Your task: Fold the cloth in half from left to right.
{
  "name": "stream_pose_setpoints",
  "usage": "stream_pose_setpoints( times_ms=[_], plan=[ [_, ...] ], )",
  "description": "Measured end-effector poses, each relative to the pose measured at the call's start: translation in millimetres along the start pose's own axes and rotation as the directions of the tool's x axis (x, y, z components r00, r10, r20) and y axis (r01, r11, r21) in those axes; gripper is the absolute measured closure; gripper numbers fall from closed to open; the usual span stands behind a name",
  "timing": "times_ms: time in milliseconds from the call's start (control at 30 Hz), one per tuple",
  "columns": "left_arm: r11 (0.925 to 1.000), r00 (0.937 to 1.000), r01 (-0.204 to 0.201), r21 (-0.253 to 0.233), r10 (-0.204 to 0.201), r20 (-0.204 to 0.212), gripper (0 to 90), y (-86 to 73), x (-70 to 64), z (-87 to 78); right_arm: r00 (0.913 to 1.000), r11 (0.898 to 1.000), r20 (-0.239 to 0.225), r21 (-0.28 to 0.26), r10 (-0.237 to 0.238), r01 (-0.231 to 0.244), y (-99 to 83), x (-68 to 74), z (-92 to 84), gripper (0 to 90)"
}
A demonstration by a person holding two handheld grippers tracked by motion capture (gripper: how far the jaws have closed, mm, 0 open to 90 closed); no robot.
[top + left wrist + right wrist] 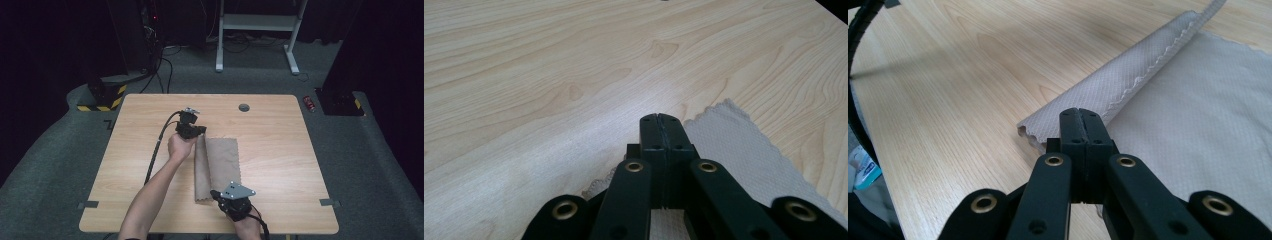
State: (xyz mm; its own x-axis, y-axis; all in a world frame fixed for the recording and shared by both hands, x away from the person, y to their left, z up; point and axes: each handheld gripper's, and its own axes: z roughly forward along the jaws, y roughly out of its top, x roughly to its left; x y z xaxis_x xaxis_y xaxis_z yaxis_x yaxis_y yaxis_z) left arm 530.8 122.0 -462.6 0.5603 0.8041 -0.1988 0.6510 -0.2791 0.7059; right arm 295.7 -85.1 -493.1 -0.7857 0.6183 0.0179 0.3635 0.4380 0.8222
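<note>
Beige cloth (220, 167) lying on the wooden counter (280, 150), right of centre and toward the near edge, its long axis running from the person toward the far side. The left long edge is folded over onto the rest, forming a raised roll with a scalloped hem (1143, 65); the remainder lies flat. Left hand-held gripper (196, 131) at the far left corner of the cloth, its jaws fully closed on the corner, cloth spreading out beside and beneath the jaws in the left gripper view (734, 145). Right hand-held gripper (216, 195) at the near left corner, jaws likewise pressed together, pinching the end of the rolled edge (1048, 122). A cable (157, 145) trails from the left hand-held gripper across the counter toward the near edge. Grey floor (370, 150) surrounds the counter.
</note>
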Motion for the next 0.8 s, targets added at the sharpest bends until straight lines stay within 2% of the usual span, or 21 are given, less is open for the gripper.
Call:
stream_pose_setpoints(
  times_ms=[333, 533, 633, 800],
  plan=[
    [0.9994, 0.9994, -0.033, 0.004, 0.033, 0.009, 90.0, 8.6, -14.4, 10.0, 0.9999, 1.000, 0.015, -0.003, 0.007, -0.007, -5.6, -5.6, -7.2, 90.0],
    [0.9986, 0.9987, -0.050, 0.018, 0.050, 0.007, 90.0, 9.0, -17.2, 14.5, 0.9995, 1.000, 0.026, -0.001, 0.017, -0.017, -9.1, -8.6, -11.8, 90.0],
    [0.9994, 0.9993, -0.033, 0.008, 0.033, 0.015, 90.0, 10.0, -18.9, 16.9, 0.9993, 1.000, 0.031, -0.002, 0.019, -0.019, -10.5, -11.1, -13.6, 90.0],
    [0.9994, 0.9992, -0.033, -0.003, 0.033, 0.023, 90.0, 12.1, -23.8, 18.7, 0.9988, 0.999, 0.037, -0.006, 0.033, -0.033, -14.0, -14.0, -17.0, 90.0]
  ],
)
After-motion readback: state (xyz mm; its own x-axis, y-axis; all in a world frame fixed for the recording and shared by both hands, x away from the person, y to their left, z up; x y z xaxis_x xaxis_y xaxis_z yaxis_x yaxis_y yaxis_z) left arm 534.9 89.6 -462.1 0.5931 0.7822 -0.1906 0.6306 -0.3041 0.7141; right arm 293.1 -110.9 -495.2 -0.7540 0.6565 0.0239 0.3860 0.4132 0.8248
